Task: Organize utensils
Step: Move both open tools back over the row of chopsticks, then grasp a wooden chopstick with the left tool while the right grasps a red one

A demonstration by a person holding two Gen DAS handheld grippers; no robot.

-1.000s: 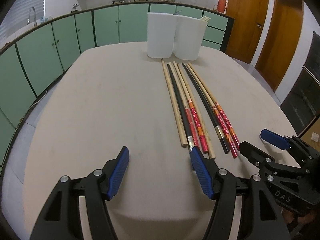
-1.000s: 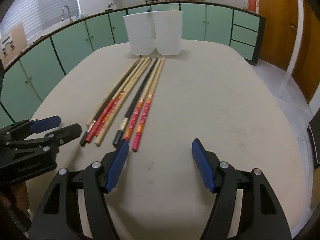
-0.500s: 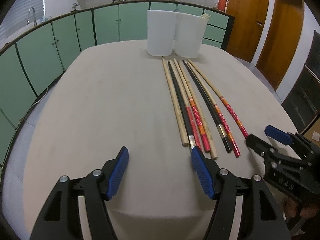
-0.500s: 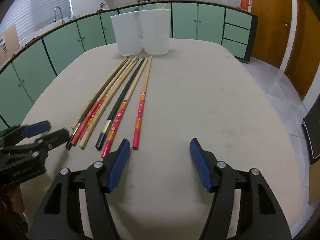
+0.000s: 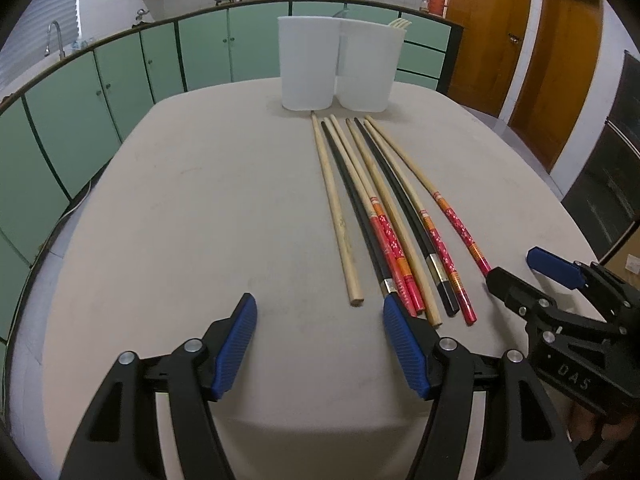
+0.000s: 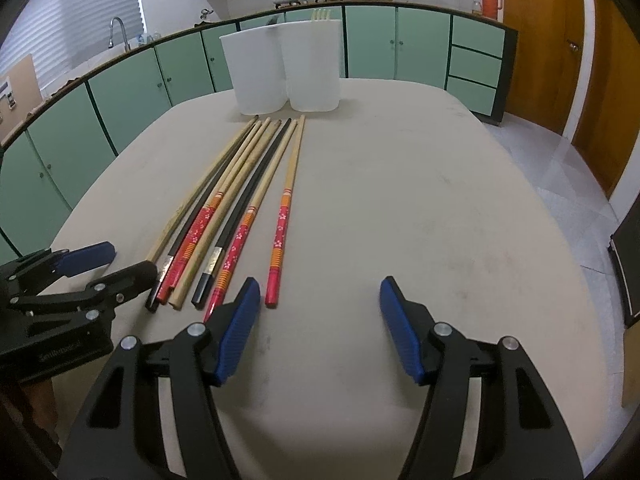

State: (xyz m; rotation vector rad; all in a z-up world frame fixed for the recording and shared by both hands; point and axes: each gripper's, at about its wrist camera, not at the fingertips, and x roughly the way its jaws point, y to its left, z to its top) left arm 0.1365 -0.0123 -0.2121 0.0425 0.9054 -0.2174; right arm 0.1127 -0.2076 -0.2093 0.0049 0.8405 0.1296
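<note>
One red chopstick (image 6: 280, 236) is now lying apart from the chopsticks (image 5: 384, 216).
You are holding both hand-held grippers, left (image 5: 318, 344) and right (image 6: 316, 326), released over the bench (image 6: 440, 216).

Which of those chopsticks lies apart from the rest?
The red-patterned wooden chopstick on the right end of the row; a gap separates it, while the others touch.

Contents of two white containers (image 5: 308, 68) mostly hidden behind their walls, only pale utensil tips (image 5: 398, 23) showing, worktop (image 5: 180, 208) near edge cut off behind fingers (image 5: 236, 340), far countertop items too small to tell.
</note>
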